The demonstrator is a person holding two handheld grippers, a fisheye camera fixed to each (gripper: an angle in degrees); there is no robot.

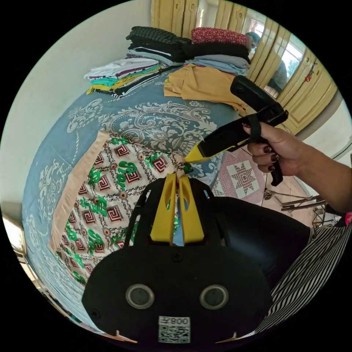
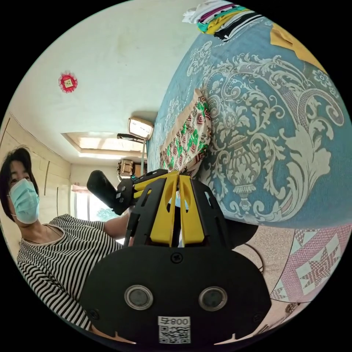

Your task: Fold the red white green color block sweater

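I am looking at a bed under a blue bedspread (image 1: 146, 110) with a pale scrolling pattern, against a white wall, with yellow wardrobe doors (image 1: 311, 95) at the far side. The red, white and green patterned sweater (image 1: 106, 198) lies spread flat on the bedspread near its edge, a plain beige band along one side. My left gripper (image 1: 178, 178) has its yellow jaws closed together on the sweater's near corner, the fabric bunched at the tips. My right gripper (image 1: 190, 158) comes in beside it, held in a hand (image 1: 282, 150), its yellow tip touching the same corner; in the right gripper view its jaws (image 2: 178, 175) sit together at the sweater (image 2: 185, 141) edge, though I cannot tell whether they pinch cloth. Stacks of folded clothes (image 1: 165, 55) and a mustard garment (image 1: 201, 84) lie beyond on the bed. A patterned floor mat (image 1: 242, 176) lies below.
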